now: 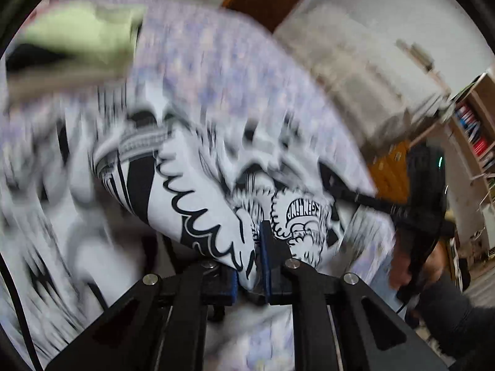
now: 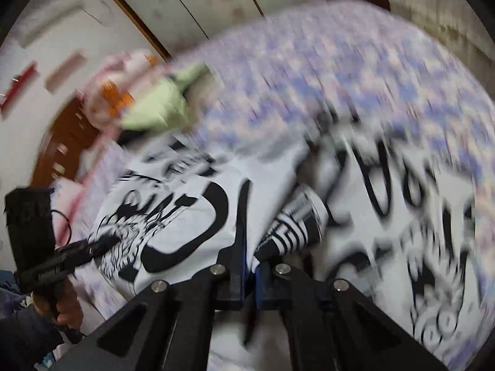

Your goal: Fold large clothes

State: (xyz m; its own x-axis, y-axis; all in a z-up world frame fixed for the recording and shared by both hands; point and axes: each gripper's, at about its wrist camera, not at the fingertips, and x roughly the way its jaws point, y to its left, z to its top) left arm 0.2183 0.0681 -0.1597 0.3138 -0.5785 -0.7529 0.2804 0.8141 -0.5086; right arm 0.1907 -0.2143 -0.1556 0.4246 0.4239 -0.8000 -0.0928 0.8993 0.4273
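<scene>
Left wrist view showed the left claw (image 1: 252, 259) clamped on a fold of the black-and-white printed garment (image 1: 191, 198), which lay on the floral bed (image 1: 216, 71); at 3 o'clock the right claw (image 2: 250, 266) likewise pinched the cloth.

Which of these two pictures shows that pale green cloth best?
The right wrist view: the green cloth sits whole, though blurred, beside the purple bedspread. The left wrist view shows it larger but smeared and cut off at the edge.
</scene>
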